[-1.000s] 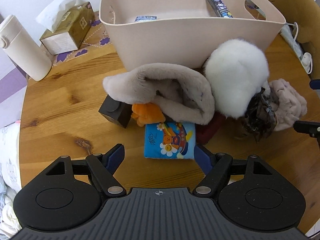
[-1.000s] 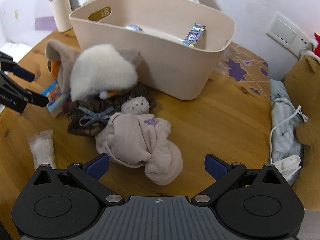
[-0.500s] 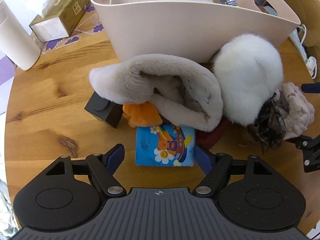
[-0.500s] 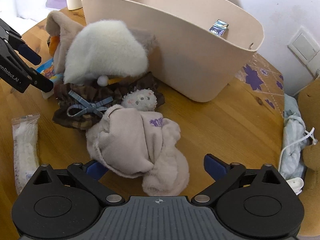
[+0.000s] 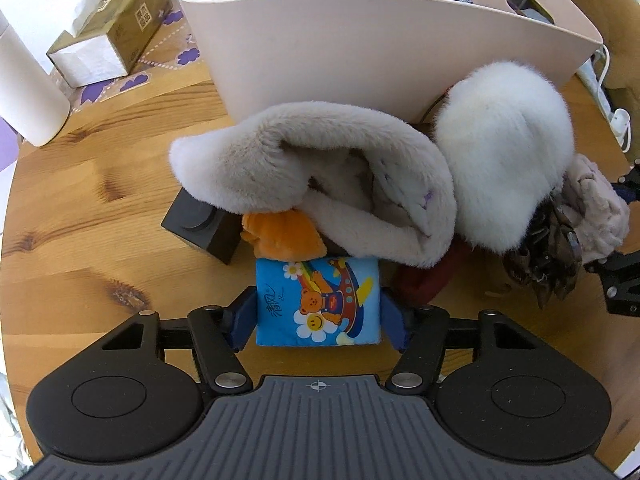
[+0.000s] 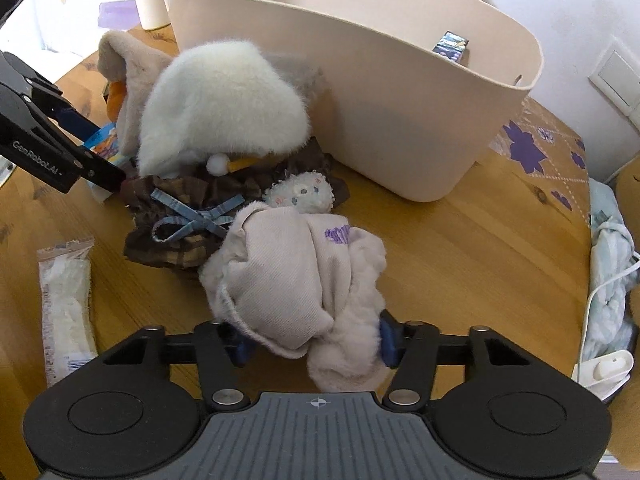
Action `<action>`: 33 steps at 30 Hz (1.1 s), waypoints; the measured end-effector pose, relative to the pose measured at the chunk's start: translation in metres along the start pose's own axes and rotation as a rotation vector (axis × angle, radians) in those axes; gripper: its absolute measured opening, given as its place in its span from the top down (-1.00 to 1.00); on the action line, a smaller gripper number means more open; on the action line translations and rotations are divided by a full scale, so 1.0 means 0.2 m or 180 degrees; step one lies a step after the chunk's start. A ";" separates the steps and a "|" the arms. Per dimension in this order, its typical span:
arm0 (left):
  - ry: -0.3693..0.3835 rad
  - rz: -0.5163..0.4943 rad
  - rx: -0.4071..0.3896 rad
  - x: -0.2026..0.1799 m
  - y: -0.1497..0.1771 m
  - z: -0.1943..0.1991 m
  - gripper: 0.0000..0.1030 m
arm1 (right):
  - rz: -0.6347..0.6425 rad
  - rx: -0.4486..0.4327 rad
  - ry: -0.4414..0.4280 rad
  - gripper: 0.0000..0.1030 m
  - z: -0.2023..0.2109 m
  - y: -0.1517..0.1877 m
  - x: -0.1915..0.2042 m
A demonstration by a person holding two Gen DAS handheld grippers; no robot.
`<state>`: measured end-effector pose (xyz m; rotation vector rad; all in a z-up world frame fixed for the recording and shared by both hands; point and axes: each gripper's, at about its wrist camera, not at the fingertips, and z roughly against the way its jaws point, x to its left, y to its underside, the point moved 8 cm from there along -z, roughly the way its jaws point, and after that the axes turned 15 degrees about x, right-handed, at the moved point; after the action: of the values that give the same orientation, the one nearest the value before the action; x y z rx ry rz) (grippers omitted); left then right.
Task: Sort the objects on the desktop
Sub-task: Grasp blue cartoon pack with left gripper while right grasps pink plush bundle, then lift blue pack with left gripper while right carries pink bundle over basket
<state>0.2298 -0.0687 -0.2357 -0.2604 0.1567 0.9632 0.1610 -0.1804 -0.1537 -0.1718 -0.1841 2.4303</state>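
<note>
A blue cartoon tissue pack (image 5: 318, 300) lies on the wooden table (image 5: 80, 208), and my left gripper (image 5: 318, 320) is shut on its two sides. My right gripper (image 6: 314, 340) is shut on a beige plush garment (image 6: 292, 276) at the near end of the pile. Behind them lie a grey furry hat (image 5: 320, 172), a white furry hat (image 5: 504, 152) that also shows in the right wrist view (image 6: 224, 108), and a brown plaid cloth with a blue bow (image 6: 188, 216). A beige basket (image 5: 360, 44) stands behind the pile.
A black box (image 5: 200, 224) and an orange plush (image 5: 284, 236) sit under the grey hat. A tissue box (image 5: 116, 36) and a white bottle (image 5: 24, 92) stand at back left. A plastic packet (image 6: 66, 304) lies left of my right gripper. A white cable (image 6: 608, 280) and cloths lie at right.
Both grippers moved forward and closed: the left fingers now clamp the blue tissue pack, the right fingers now clamp the beige plush garment.
</note>
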 end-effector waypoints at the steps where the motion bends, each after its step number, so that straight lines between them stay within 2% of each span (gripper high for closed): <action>1: -0.0008 0.0003 -0.0003 0.00 0.01 0.00 -0.24 | -0.0023 -0.0004 -0.0022 0.11 0.01 0.01 0.00; 9: -0.0078 -0.0053 0.0003 0.01 0.08 0.02 -0.24 | -0.0085 -0.0071 -0.0143 0.17 0.06 0.09 0.03; 15: -0.0077 0.0016 0.0007 0.03 0.16 0.04 -0.24 | -0.0139 -0.0132 -0.0183 0.18 0.10 0.14 -0.02; 21: -0.0113 -0.0018 -0.0055 0.00 0.20 0.09 -0.23 | -0.0198 -0.0212 -0.0171 0.18 0.18 0.20 0.02; 33: -0.0126 -0.0124 -0.0253 -0.09 0.24 0.24 -0.24 | -0.0294 -0.0415 -0.0055 0.17 0.37 0.28 -0.03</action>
<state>0.1807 -0.0422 -0.1931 -0.3162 0.0767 0.9365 0.1179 -0.2330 -0.0914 -0.1960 -0.3510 2.3293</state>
